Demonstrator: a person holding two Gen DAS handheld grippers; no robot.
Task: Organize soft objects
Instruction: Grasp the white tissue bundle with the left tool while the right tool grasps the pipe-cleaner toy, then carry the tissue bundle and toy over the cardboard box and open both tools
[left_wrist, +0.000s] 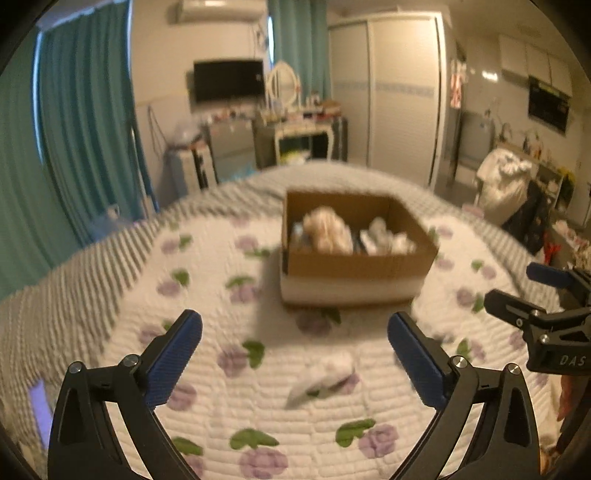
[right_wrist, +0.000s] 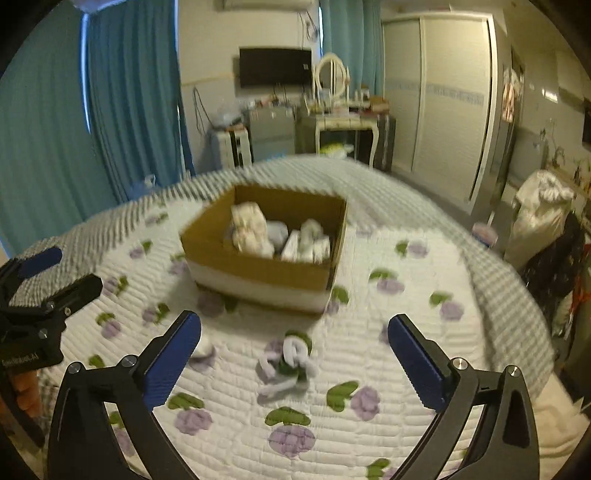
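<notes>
A brown cardboard box (left_wrist: 354, 266) sits on the floral quilted bed and holds several pale soft items, among them a beige plush (left_wrist: 327, 230); it also shows in the right wrist view (right_wrist: 258, 271). A small white soft item (left_wrist: 325, 376) lies on the quilt between and just ahead of my left gripper's fingers. A white and green knotted soft item (right_wrist: 291, 363) lies ahead of my right gripper. My left gripper (left_wrist: 294, 334) is open and empty. My right gripper (right_wrist: 294, 334) is open and empty. Each gripper shows at the edge of the other's view.
The bed quilt (left_wrist: 229, 406) fills the foreground, with a grey striped blanket (left_wrist: 74, 280) round its far edge. Teal curtains (left_wrist: 85, 122) hang at left. A dressing table (right_wrist: 343, 122), a TV and a wardrobe (right_wrist: 443, 103) stand beyond the bed.
</notes>
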